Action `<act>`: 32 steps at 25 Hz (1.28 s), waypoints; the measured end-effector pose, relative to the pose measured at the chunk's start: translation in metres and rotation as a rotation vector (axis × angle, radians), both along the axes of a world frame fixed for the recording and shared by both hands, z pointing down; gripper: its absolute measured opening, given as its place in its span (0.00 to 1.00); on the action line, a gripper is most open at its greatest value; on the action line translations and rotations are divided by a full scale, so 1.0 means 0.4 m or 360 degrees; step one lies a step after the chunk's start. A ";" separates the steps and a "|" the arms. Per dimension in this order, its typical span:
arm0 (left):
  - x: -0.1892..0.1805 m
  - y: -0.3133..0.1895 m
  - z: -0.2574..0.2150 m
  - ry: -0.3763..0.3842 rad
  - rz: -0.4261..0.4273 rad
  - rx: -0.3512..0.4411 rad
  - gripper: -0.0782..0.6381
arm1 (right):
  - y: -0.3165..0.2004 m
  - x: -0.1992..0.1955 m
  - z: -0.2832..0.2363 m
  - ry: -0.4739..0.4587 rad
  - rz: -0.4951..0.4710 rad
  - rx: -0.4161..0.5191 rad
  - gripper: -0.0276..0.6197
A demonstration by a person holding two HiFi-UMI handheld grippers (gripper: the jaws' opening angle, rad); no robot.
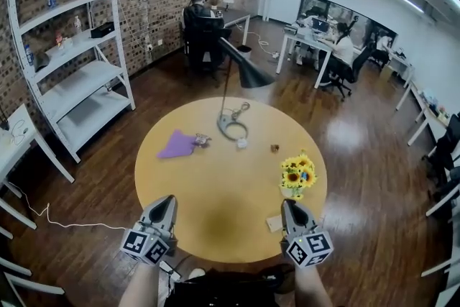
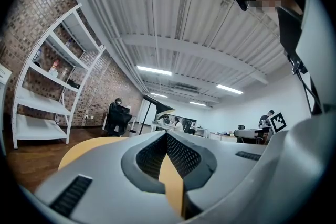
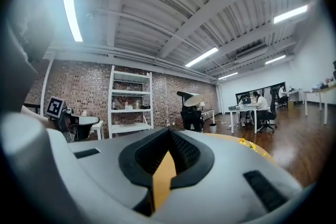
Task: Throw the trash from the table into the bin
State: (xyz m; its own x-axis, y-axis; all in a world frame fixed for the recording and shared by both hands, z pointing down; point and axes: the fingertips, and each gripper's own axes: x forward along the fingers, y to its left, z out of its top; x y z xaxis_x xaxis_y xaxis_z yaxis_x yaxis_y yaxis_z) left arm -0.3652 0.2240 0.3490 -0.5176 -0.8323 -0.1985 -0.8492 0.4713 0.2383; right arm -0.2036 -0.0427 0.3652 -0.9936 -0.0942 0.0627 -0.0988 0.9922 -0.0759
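Observation:
On the round yellow table [image 1: 215,219] lie a purple sheet [image 1: 177,144], a crumpled wrapper [image 1: 202,139], a small white scrap [image 1: 242,144], a small brown bit [image 1: 274,148] and a beige scrap [image 1: 274,223]. My left gripper [image 1: 169,199] hovers over the near left edge, shut and empty. My right gripper [image 1: 289,203] is at the near right, just right of the beige scrap, also shut and empty. In the left gripper view the jaws [image 2: 167,134] meet with only tabletop behind them. The right gripper view shows its jaws [image 3: 169,130] the same way.
A black desk lamp's base [image 1: 232,127] and cord sit at the table's far middle. A vase of sunflowers [image 1: 297,175] stands ahead of my right gripper. White shelving [image 1: 72,75] is at the left; desks with seated people are beyond. A small tub [image 1: 244,49] stands on the floor far off.

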 end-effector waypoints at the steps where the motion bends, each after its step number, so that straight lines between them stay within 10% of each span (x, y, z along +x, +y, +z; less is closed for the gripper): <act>1: -0.005 -0.003 0.005 0.0004 -0.0009 -0.0010 0.11 | -0.005 0.001 0.003 0.0005 0.0009 0.0003 0.04; 10: -0.016 -0.086 0.025 0.0054 0.0052 -0.0065 0.11 | -0.099 0.054 0.042 0.0077 0.0165 0.0018 0.04; 19: 0.014 -0.190 0.075 0.0122 0.0206 -0.0125 0.11 | -0.203 0.115 0.250 0.0454 0.0396 -0.0089 0.04; 26: 0.029 -0.268 0.134 0.0175 0.0364 -0.0250 0.11 | -0.220 0.154 0.486 0.0782 0.0665 -0.0471 0.45; 32: 0.008 -0.290 0.179 0.0244 0.0459 -0.0337 0.11 | -0.226 0.139 0.629 0.0970 0.0936 -0.0834 0.56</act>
